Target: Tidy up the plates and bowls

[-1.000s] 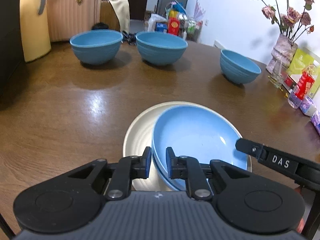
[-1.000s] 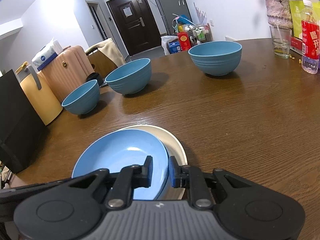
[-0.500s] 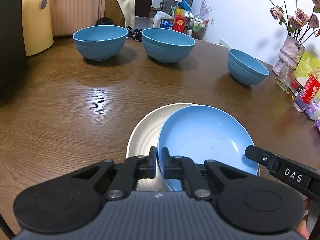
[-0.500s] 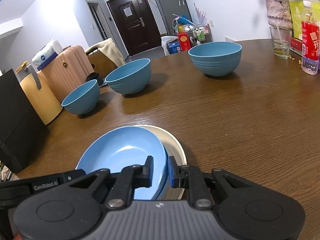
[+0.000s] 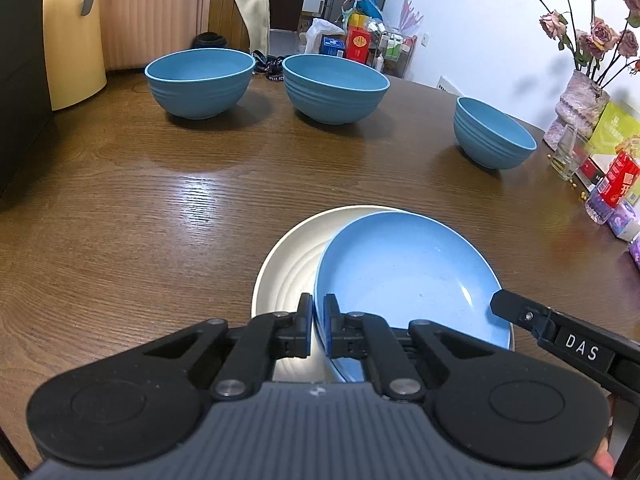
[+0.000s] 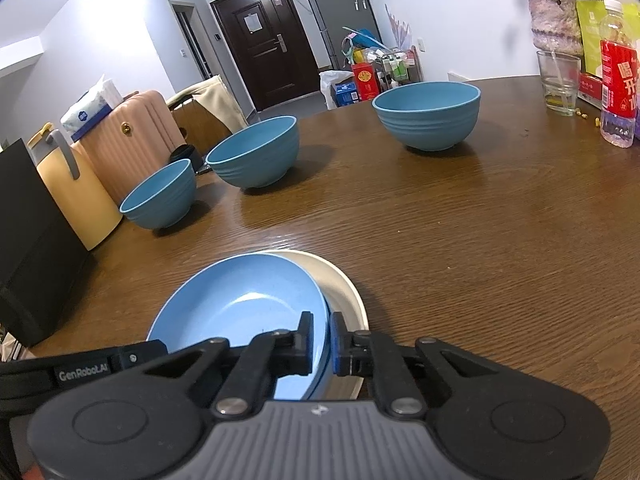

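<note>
A light blue plate (image 5: pixel 404 280) lies on a cream plate (image 5: pixel 288 272), offset to the right of it. My left gripper (image 5: pixel 318 328) is shut on the blue plate's near left rim. My right gripper (image 6: pixel 322 342) is shut on the same blue plate (image 6: pixel 240 308) at its right rim, above the cream plate (image 6: pixel 344 292). The right gripper's finger shows in the left wrist view (image 5: pixel 520 312). Three blue bowls stand apart at the far side: left (image 5: pixel 200 80), middle (image 5: pixel 336 86) and right (image 5: pixel 492 134).
The plates sit on a brown wooden table (image 5: pixel 160 208). A flower vase (image 5: pixel 580 108), a glass (image 5: pixel 570 156) and a red-labelled bottle (image 5: pixel 612 184) stand at the right edge. A yellow container (image 5: pixel 72 36) and a dark box (image 6: pixel 32 248) stand at the left.
My left gripper has closed on the blue plate's rim. The blue plate has shifted slightly on the cream plate. The bowls have not moved.
</note>
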`<state>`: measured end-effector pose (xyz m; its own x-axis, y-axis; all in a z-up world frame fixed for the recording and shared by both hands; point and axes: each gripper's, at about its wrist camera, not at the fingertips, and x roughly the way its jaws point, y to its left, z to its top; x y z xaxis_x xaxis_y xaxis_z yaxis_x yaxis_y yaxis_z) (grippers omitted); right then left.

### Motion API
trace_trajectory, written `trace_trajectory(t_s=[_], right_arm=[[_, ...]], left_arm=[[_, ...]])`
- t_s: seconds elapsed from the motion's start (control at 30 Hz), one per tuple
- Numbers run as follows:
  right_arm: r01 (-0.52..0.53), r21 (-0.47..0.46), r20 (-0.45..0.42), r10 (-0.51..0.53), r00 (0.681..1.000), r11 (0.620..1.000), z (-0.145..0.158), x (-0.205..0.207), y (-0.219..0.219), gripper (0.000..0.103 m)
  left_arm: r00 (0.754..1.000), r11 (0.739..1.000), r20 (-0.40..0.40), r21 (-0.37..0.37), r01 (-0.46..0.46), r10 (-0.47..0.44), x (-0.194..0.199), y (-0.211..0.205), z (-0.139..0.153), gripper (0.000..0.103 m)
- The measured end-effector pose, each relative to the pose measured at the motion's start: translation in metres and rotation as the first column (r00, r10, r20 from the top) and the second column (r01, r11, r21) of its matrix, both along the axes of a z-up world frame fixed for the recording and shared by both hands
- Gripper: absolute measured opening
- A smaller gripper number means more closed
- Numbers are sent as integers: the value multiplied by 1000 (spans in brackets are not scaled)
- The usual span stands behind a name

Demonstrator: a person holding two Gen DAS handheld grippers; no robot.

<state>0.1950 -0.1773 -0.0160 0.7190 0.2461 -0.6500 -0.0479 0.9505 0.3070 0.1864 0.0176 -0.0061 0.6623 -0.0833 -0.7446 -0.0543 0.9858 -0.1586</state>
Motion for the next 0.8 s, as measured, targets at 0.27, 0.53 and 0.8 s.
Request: trace_trajectory(t_s=[0.27,0.53,0.8], right_arm=[[1,-3,3,-1,1000,1000,1,0,0,8],[1,-1,-1,-1,1000,1000,2,0,0,8],[7,-1,1,-7,1000,1000,5,1,-1,12]], left_arm=[[1000,1000,-16,-4,-4,4,1,1,-1,6],[1000,1000,3,-5,-1,1,-2,0,5,7],[1000,1000,27,10,-9,9,4,-1,11,8]])
